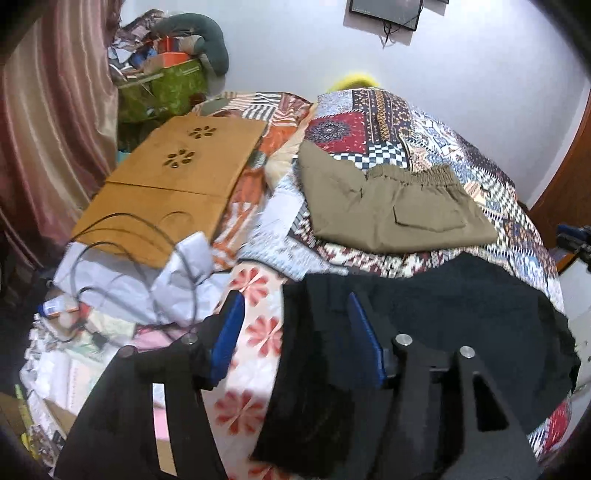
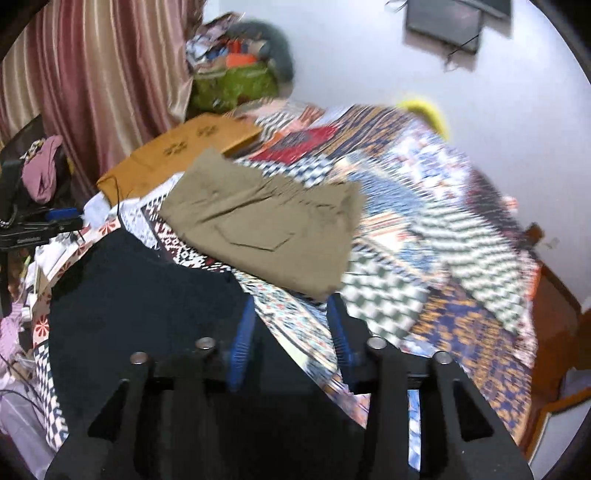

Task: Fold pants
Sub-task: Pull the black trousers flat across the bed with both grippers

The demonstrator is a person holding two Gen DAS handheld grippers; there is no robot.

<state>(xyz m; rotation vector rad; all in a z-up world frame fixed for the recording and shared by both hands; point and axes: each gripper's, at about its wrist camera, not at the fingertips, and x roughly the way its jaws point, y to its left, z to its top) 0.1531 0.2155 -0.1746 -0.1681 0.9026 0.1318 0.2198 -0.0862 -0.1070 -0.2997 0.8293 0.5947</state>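
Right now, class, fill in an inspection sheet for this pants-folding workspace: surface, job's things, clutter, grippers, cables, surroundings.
Surface: patchwork bedspread covering a bed.
Job's things: khaki pants folded flat on the bedspread; black garment lying nearer the cameras.
Clutter: wooden lap tray, white paper, green bag piled with oddments.
Grippers: left gripper jaws apart over the black garment's edge, not pinching it; right gripper jaws apart, nothing between them.
Cables: black cable looping across the tray and paper.
Surroundings: striped curtain, white wall, dark frame on the wall.
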